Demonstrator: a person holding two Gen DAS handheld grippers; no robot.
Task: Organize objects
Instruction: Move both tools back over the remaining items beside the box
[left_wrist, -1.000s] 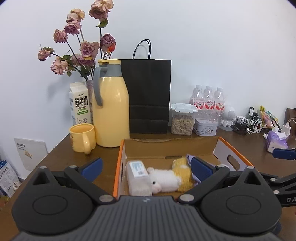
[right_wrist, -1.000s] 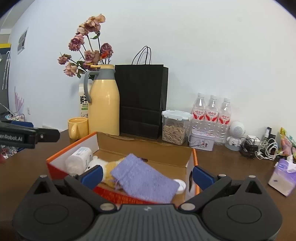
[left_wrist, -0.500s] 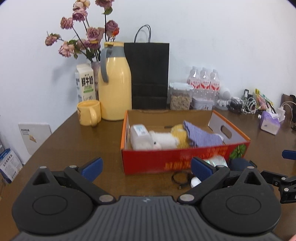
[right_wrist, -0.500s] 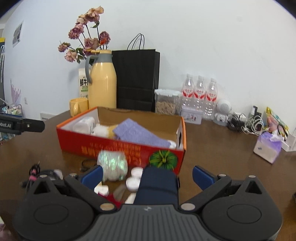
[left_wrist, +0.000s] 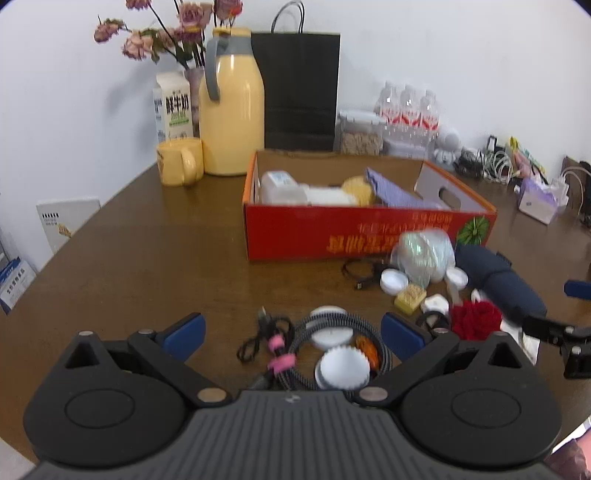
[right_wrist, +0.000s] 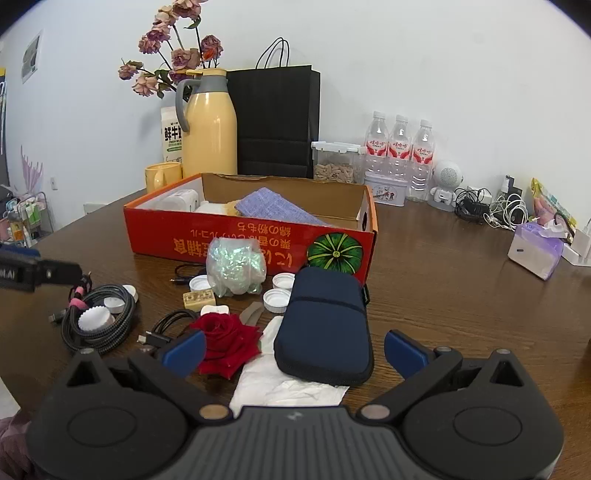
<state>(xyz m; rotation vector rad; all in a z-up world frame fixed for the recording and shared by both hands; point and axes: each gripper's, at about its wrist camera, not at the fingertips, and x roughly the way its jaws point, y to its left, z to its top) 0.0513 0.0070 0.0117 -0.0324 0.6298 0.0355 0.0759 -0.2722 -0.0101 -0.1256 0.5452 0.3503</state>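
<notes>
A red cardboard box (left_wrist: 317, 230) (right_wrist: 166, 232) stands mid-table and holds a white bottle (left_wrist: 279, 186), a plush toy and a purple cloth (right_wrist: 273, 208). Loose items lie in front of it: a coiled braided cable (left_wrist: 332, 354) (right_wrist: 99, 321), white caps (left_wrist: 341, 367), a shiny plastic bag (right_wrist: 234, 266), a red rose (right_wrist: 225, 341), a navy pouch (right_wrist: 323, 321) and a white tissue (right_wrist: 284, 384). My left gripper (left_wrist: 291, 334) is open over the cable and caps. Over the rose and pouch, my right gripper (right_wrist: 293, 345) also stands open. Neither holds anything.
Along the back wall stand a yellow thermos (left_wrist: 231, 118), a yellow mug (left_wrist: 179, 160), a milk carton, dried flowers, a black paper bag (right_wrist: 275, 122), a snack jar and three water bottles (right_wrist: 399, 147). Chargers, cables and a tissue pack (right_wrist: 535, 251) lie at the right.
Both grippers have pulled back and risen from over the box toward the table's near edge. The loose items in front of the box have come into view.
</notes>
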